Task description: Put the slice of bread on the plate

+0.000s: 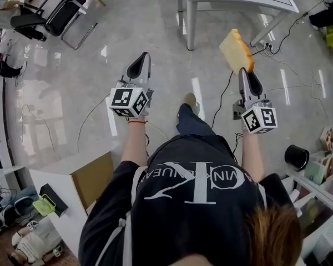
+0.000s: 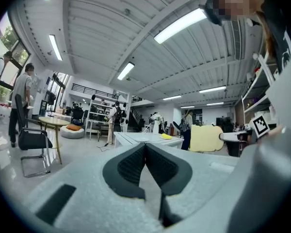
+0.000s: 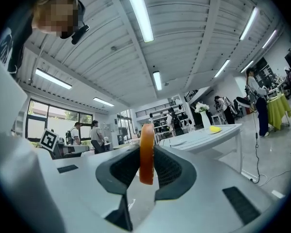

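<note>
Right gripper (image 1: 246,72) pinches bread slice (image 1: 235,51) upright by its lower edge, short of the white table (image 1: 238,3). Left gripper (image 1: 142,60): jaws together, empty. Plate not made out. Hold the pinch firm; find the plate before lowering.
</note>
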A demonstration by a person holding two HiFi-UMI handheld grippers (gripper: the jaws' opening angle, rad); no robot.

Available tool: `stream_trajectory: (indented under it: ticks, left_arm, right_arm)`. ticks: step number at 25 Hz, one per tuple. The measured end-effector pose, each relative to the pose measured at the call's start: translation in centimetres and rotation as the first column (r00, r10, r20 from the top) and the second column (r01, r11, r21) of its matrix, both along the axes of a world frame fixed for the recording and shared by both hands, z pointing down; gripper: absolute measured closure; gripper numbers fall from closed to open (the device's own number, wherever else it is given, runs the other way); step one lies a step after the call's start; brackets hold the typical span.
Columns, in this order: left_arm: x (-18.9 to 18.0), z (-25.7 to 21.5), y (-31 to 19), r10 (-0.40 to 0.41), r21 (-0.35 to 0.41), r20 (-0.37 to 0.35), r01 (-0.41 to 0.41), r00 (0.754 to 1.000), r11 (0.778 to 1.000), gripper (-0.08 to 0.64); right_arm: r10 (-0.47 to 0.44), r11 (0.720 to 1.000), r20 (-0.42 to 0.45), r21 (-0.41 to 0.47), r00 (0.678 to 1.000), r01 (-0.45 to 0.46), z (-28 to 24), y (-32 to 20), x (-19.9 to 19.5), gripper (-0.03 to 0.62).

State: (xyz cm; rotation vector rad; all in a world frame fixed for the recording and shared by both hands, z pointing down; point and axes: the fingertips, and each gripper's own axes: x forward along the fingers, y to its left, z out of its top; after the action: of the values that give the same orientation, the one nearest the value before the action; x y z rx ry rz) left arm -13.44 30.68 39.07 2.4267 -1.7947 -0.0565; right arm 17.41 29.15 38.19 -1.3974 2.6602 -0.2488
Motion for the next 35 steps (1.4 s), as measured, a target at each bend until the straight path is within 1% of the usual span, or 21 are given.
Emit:
stream_trajectory:
  ticks: [4,10,17,21,28,31,35]
  left_arm:
    - [-0.4,-0.3,-4.8,0.030,-0.007,0.000,-0.030,1.000,1.000,0.558]
    - [-0.6,-0.9,-12.2,0.069,-0.005,-0.003,-0.069,0.998,0.998,0.558]
    - [-1.2,-0.9,-18.4,0.086,-0.007,0.000,-0.086,0.996,0.996,0.558]
    - [-1.1,-0.7,-21.0,0.085,-0.010,-0.013,-0.085,0.996,0.996,0.558]
    - [0.7,-1.2,-24.6,0.136,-0.024,-0.006,-0.137,0.991,0.990,0.558]
    - [1.1,-1.0,-25.5,0.147,-0.032,-0.007,-0.147,0.989,0.989,0.558]
    - [1.7,-0.6,-26.3,0.156,-0.040,-0.025,-0.157,0.987,0.987,0.558]
  right_arm:
    - [0.021,1.000,0.008,-0.020,1.000,-0.021,-0.2,-4.3,-1.0,0.506]
    - [0.035,0.999,0.008,-0.023,0.999,-0.035,-0.5,-10.7,-2.0,0.506]
    - [0.050,0.998,0.022,-0.027,0.999,-0.049,-0.3,-16.8,-2.7,0.506]
    - [0.046,0.999,0.022,-0.024,0.999,-0.045,-0.5,-19.1,-2.8,0.506]
    - [0.078,0.996,0.044,-0.042,0.996,-0.076,-0.5,-21.4,-1.7,0.506]
    - [0.077,0.996,0.048,-0.055,0.996,-0.075,-0.2,-21.8,-1.6,0.506]
    - [0.063,0.996,0.051,-0.062,0.997,-0.060,-0.1,-22.4,-1.9,0.506]
